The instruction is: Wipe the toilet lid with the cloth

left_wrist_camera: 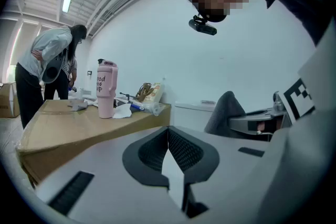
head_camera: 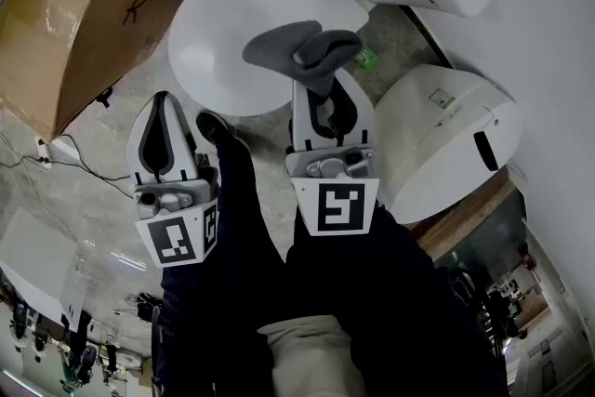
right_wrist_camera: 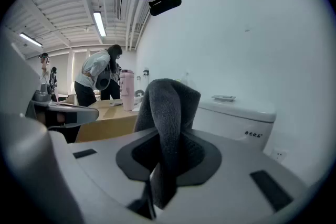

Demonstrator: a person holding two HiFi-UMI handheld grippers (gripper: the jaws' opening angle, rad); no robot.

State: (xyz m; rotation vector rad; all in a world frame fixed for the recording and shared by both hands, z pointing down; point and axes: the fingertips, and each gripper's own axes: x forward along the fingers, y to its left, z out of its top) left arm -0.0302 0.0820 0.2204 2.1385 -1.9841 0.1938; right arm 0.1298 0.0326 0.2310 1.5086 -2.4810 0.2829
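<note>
The white toilet lid (head_camera: 223, 33) lies shut at the top middle of the head view. A grey cloth (head_camera: 307, 51) is bunched over the lid's near right edge, and my right gripper (head_camera: 321, 86) is shut on it. In the right gripper view the cloth (right_wrist_camera: 168, 113) stands folded up out of the jaws, with the white tank (right_wrist_camera: 241, 113) behind it. My left gripper (head_camera: 165, 99) is shut and holds nothing; it hangs left of the right one, just off the lid's near edge. The left gripper view shows its jaws meeting at the tip (left_wrist_camera: 169, 131), with the cloth (left_wrist_camera: 226, 113) off to the right.
A large cardboard box (head_camera: 102, 5) stands left of the toilet, with a pink tumbler (left_wrist_camera: 106, 89) on it. A white domed unit (head_camera: 446, 135) sits at the right by the wall. My dark-trousered legs (head_camera: 232, 293) and a shoe (head_camera: 212, 127) are below. A person (left_wrist_camera: 47, 65) bends over in the background.
</note>
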